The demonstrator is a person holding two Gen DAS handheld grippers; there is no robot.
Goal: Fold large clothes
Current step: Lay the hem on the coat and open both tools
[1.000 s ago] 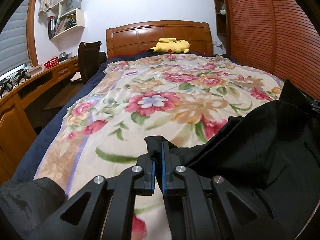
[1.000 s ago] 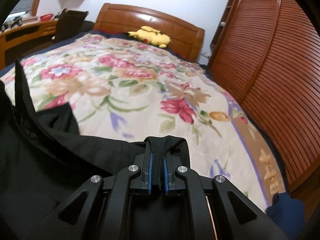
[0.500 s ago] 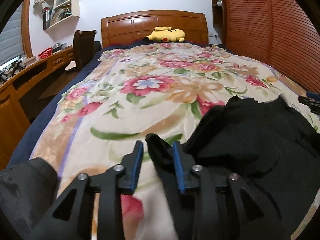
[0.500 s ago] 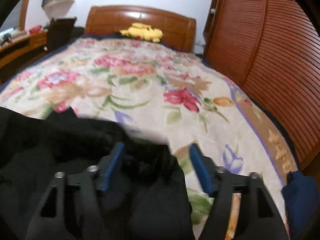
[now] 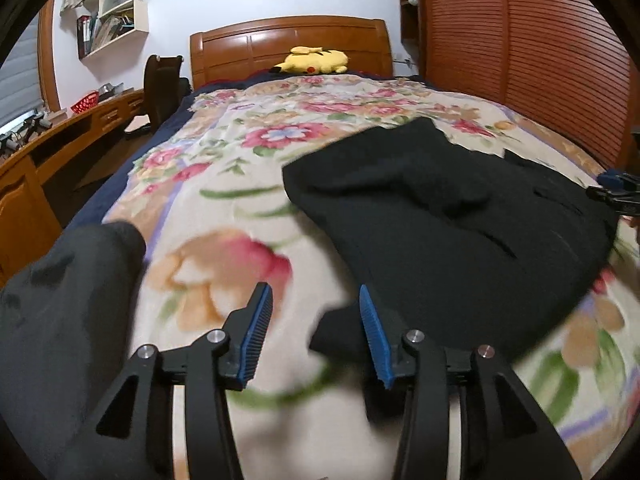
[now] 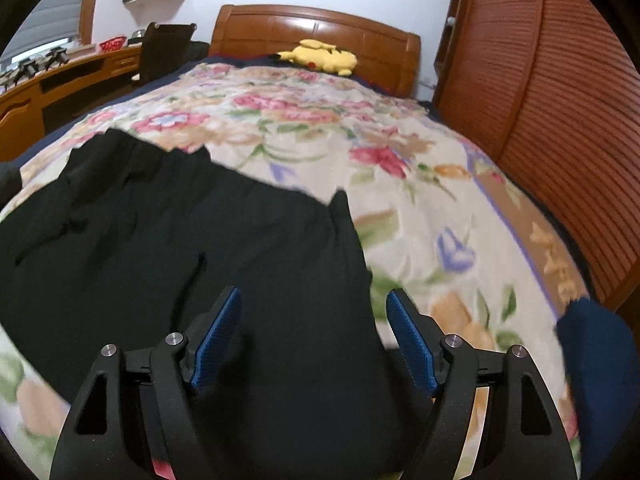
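While the black garment [image 5: 460, 216] lies spread in a loose heap on the floral blanket [image 5: 224, 184] of the bed, both tools hang over its near edge with nothing gripped. Seen from the left wrist, the left hand-held gripper [image 5: 316, 332] has its jaws opening; between the blue pads [image 5: 256, 332] only blanket shows, and a corner of the dark cloth sits just outside its right finger, beside the pad. Most of the garment stretches away ahead and to the right of it. Seen from the right wrist, the right hand-held gripper [image 6: 316, 344] stands wide apart, and the garment [image 6: 200, 232] runs under and between its fingers without either pad pressing on it; the cloth's right edge falls just inside the right finger. A grey sleeve [image 5: 60, 320] shows at the left gripper's left side. A yellow plush toy [image 6: 320, 56] rests by the headboard [image 6: 316, 28], well apart from the garment.
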